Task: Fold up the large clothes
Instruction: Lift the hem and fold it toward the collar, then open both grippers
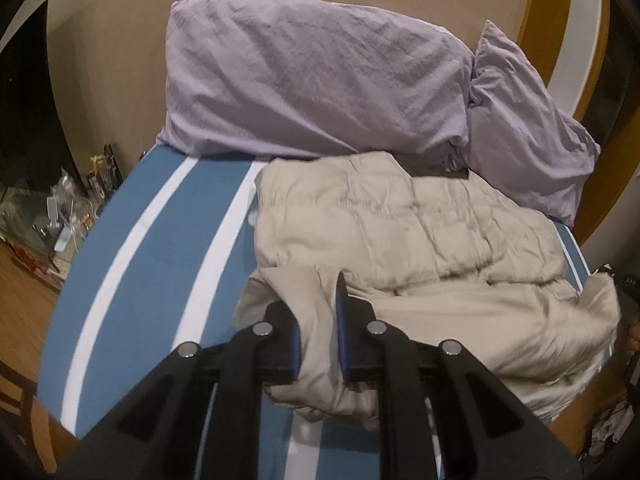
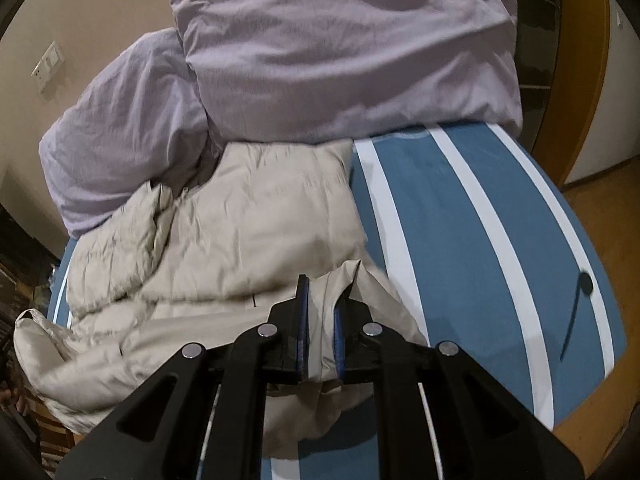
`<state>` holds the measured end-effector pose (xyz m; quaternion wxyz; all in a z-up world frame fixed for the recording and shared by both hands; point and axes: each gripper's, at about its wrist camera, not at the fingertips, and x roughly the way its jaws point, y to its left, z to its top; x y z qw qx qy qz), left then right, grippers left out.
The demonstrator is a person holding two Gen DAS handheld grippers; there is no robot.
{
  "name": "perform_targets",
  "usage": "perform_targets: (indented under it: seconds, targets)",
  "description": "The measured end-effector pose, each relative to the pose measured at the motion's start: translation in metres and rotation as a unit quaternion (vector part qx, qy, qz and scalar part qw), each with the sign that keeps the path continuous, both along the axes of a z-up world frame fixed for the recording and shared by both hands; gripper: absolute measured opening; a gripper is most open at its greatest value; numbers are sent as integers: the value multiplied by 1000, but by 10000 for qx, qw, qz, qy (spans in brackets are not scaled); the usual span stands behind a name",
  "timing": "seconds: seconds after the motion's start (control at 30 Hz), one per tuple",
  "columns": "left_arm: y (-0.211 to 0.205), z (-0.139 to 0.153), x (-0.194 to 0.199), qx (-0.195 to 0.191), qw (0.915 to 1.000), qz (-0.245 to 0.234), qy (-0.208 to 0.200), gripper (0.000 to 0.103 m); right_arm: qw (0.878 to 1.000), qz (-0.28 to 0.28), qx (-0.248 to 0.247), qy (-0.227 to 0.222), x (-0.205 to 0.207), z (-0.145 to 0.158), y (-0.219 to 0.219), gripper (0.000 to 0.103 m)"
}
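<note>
A beige puffer jacket (image 1: 420, 232) lies crumpled on a blue bed with white stripes (image 1: 168, 240). In the left wrist view my left gripper (image 1: 318, 320) is shut on a fold of the jacket at its near left edge, with cloth bunched between the blue pads. In the right wrist view the same jacket (image 2: 248, 220) lies left of centre on the bed (image 2: 480, 240). My right gripper (image 2: 320, 320) is shut on a bunched fold at the jacket's near right edge. The jacket's far part lies flat against the pillows.
Two lilac pillows (image 1: 312, 80) (image 2: 340, 52) lean on the wall at the bed's head. A cluttered side table (image 1: 60, 216) stands left of the bed. A small dark mark (image 2: 586, 282) is on the bedcover at right. Wooden floor (image 2: 608, 216) lies beyond the bed's right edge.
</note>
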<state>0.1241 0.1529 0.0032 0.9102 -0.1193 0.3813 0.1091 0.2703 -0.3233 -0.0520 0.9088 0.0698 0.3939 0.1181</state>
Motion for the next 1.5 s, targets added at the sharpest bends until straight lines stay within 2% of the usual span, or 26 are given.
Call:
perform_targets:
  seconds: [0.2, 0.5, 0.67, 0.9, 1.13, 1.5]
  targets:
    - [13, 8, 38, 35, 9999, 95, 7, 14, 9998, 32, 70, -201, 36, 19, 10, 11]
    - [28, 35, 95, 82, 9993, 256, -273, 14, 9991, 145, 15, -393, 95, 51, 27, 11]
    - [36, 39, 134, 167, 9987, 395, -271, 13, 9989, 178, -96, -421, 129, 56, 36, 11]
    - [45, 16, 187, 297, 9975, 627, 89, 14, 9991, 112, -387, -128, 179, 28, 57, 11]
    - [53, -27, 228, 343, 9931, 918, 646, 17, 9981, -4, -541, 288, 217, -7, 71, 11]
    - [68, -59, 260, 261, 9905, 1108, 773, 18, 9971, -155, -611, 417, 250, -30, 87, 12]
